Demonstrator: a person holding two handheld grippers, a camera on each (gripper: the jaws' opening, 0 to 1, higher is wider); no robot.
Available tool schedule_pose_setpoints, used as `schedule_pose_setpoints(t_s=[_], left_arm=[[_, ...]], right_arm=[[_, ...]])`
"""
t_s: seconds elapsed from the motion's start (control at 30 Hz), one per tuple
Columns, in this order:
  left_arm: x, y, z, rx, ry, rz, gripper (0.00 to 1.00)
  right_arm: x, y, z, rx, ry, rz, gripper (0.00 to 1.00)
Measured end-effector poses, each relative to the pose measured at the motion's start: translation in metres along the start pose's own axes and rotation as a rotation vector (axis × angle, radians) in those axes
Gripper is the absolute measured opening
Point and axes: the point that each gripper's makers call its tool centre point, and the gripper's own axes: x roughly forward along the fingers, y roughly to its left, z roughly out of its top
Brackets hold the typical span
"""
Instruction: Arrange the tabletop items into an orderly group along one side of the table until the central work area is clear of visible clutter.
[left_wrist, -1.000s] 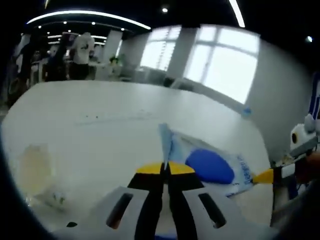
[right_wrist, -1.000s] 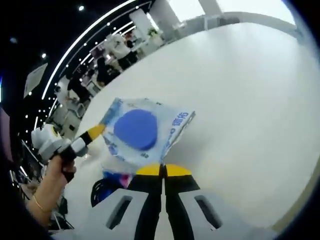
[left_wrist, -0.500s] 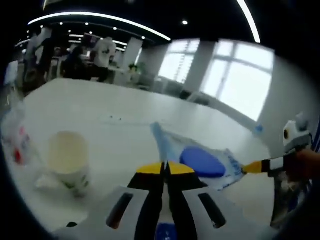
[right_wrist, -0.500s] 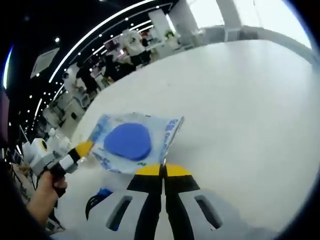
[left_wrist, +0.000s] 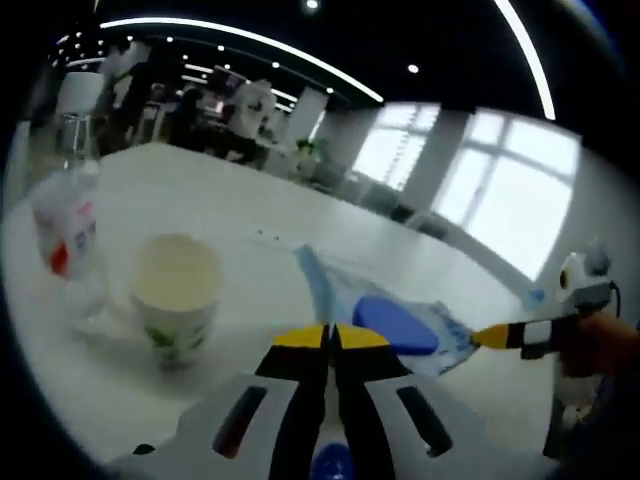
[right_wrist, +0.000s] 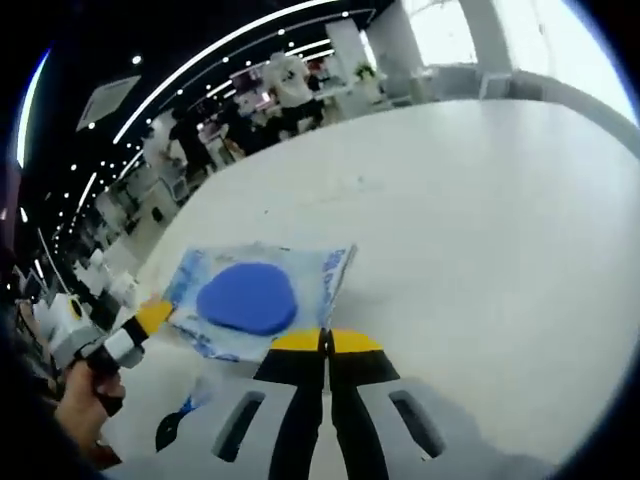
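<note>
Since a second earlier, the blue-and-white packet (left_wrist: 395, 322) (right_wrist: 255, 298) had been carried toward the paper cup (left_wrist: 177, 290) and the clear bottle (left_wrist: 68, 232), which were brought into the left gripper view as the camera swung. The packet was pinched at opposite edges by the left gripper (left_wrist: 330, 336) and the right gripper (right_wrist: 326, 341), both pressed together, just above the white table (right_wrist: 480, 230). It was judged that the limp packet could slip from one grip, or the cup beside it could be knocked over on lowering.
</note>
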Motion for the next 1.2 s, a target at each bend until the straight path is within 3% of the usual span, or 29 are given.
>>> schedule_pose_setpoints(t_s=[0.07,0.47,0.8,1.2], left_arm=[[0.0,0.005,0.0,-0.057,-0.019,0.024,0.0],[0.002,0.026,-0.012,-0.098,-0.034,0.105,0.0],[0.007,0.044,-0.022,-0.107,-0.022,0.146,0.0],[0.012,0.054,-0.031,-0.141,-0.019,0.171,0.0]], right_arm=[[0.006,0.002,0.003,-0.004,0.0,0.008,0.01],[0.036,0.007,0.01,-0.001,0.014,0.051,0.01],[0.057,0.011,0.004,0.024,0.034,0.072,0.01],[0.065,0.008,-0.011,0.04,0.06,0.061,0.01]])
